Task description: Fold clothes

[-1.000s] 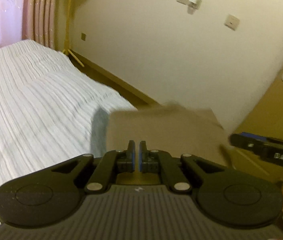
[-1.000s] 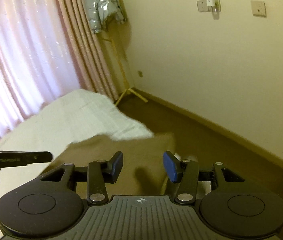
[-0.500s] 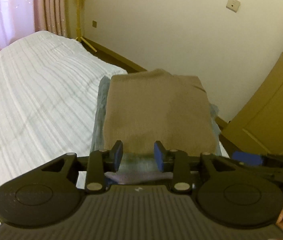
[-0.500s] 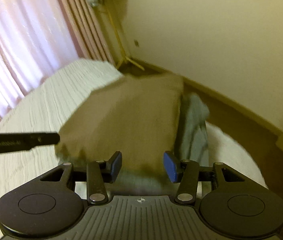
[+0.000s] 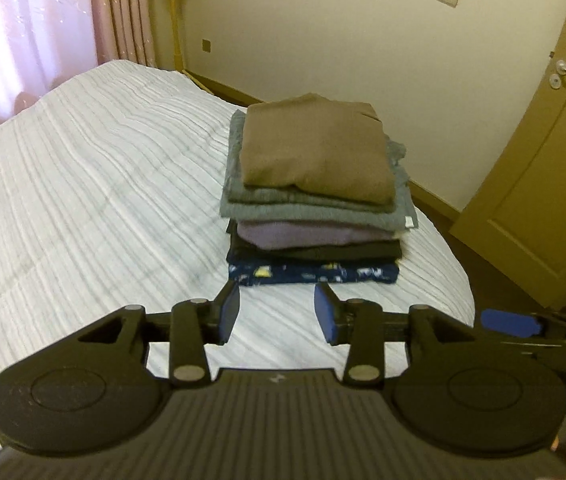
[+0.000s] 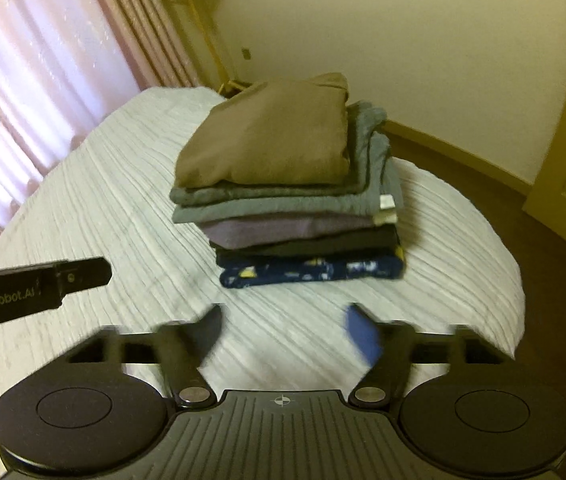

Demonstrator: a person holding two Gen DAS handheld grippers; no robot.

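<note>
- Both grippers — left gripper (image 5: pixel 276 311), right gripper (image 6: pixel 283 334) — have just been opening; nothing sits between their jaws.
- Folded stack (image 5: pixel 315 184) lies ahead of both, about equally near, on the bed (image 5: pixel 83 200).

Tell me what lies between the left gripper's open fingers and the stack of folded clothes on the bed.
Only bare white ribbed bedspread lies between the left gripper and the stack of folded clothes; the left wrist view shows this.
</note>
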